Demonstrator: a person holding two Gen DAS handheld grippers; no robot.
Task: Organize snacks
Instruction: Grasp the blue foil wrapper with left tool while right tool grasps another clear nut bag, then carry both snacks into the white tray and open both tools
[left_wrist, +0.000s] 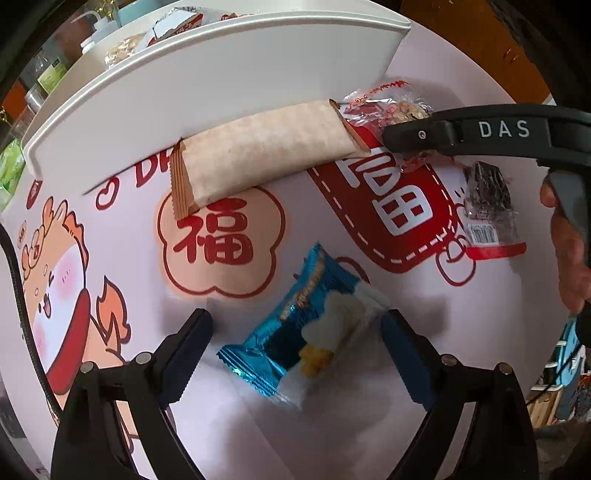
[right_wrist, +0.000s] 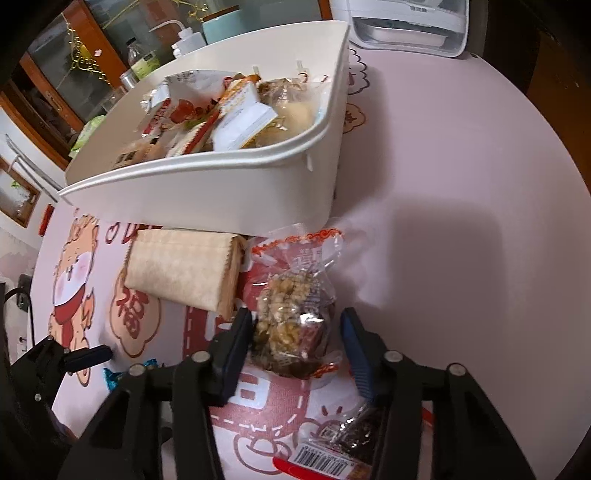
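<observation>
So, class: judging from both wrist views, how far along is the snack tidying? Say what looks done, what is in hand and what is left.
Done: the white bin already holds many packets. In hand: the left gripper straddles the blue wafer packet, jaws open; the right gripper brackets the clear nut snack bag, not visibly pinched. Left: the tan bar and the dark barcoded packet lie on the table.

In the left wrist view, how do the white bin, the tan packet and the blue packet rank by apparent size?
1. white bin
2. tan packet
3. blue packet, though it lies nearer the camera, so the gap to the tan one is unsure.
</observation>
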